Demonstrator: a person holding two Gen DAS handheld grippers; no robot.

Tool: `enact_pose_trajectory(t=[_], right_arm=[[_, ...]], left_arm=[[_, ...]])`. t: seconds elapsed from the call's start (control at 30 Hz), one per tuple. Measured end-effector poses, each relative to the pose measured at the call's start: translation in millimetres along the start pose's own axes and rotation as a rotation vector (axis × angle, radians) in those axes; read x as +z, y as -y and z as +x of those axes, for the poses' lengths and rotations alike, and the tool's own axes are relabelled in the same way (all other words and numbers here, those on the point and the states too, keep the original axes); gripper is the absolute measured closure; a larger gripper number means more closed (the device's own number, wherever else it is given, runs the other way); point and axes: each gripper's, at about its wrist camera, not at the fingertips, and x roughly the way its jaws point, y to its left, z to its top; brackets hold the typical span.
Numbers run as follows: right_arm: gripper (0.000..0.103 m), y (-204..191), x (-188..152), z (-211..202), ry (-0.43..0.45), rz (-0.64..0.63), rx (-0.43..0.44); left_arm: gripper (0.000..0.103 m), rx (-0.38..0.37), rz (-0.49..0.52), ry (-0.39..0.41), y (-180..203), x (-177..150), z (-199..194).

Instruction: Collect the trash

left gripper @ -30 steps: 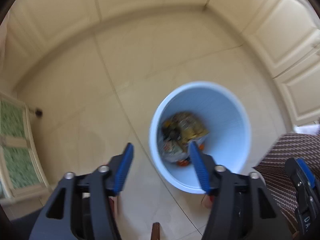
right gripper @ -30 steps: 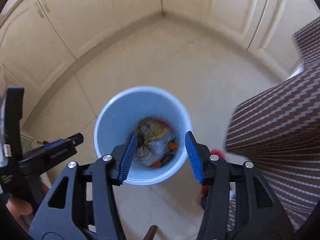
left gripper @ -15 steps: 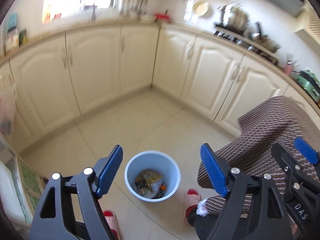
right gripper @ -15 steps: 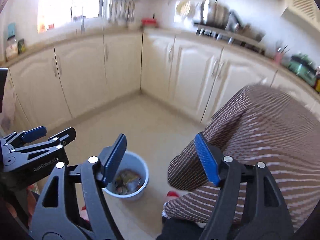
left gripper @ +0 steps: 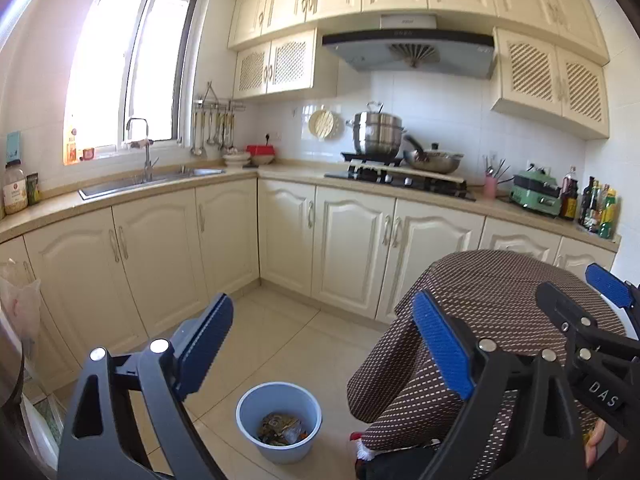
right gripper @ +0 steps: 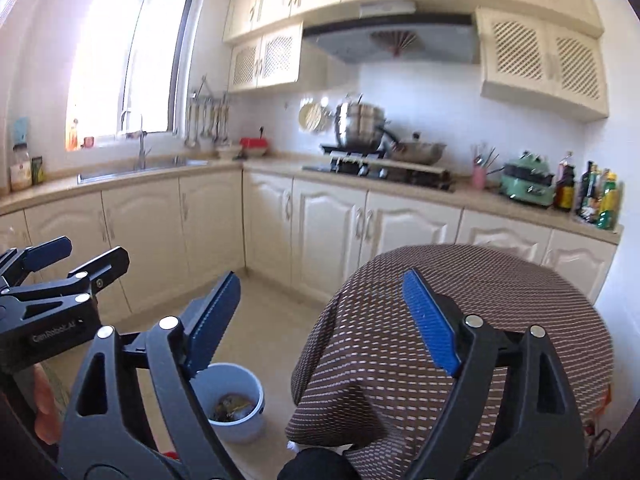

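With wrappers already in the blue bin (left gripper: 279,427) on the floor, left gripper (left gripper: 324,354) and right gripper (right gripper: 320,318) both opening, empty; collection looks mostly done.

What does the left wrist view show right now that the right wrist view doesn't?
Only the left wrist view: a big jar at the counter's left end in sharp focus, and a plastic bag hanging at the left edge. Only the right wrist view: the left gripper from the side. Both: the blue bin with trash inside, the patterned trouser leg, sink and stove; neither gripper holds anything, jaws opening.
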Motion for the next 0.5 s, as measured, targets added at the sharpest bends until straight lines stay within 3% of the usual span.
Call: enact_pose_trajectory(t=[0.27,0.5], right_arm=[[0.015,21.5,8.8,-60.1,0.095,0.009,-0.030],[0.014,38.9,9.4,-75.1,0.126,0.040,-0.052]], left_arm=[[0.009,-0.029,0.010,0.106,29.2,15.2,-61.8],[0.009,-0.041,0.029,0.133,42.0,12.8,-75.1]])
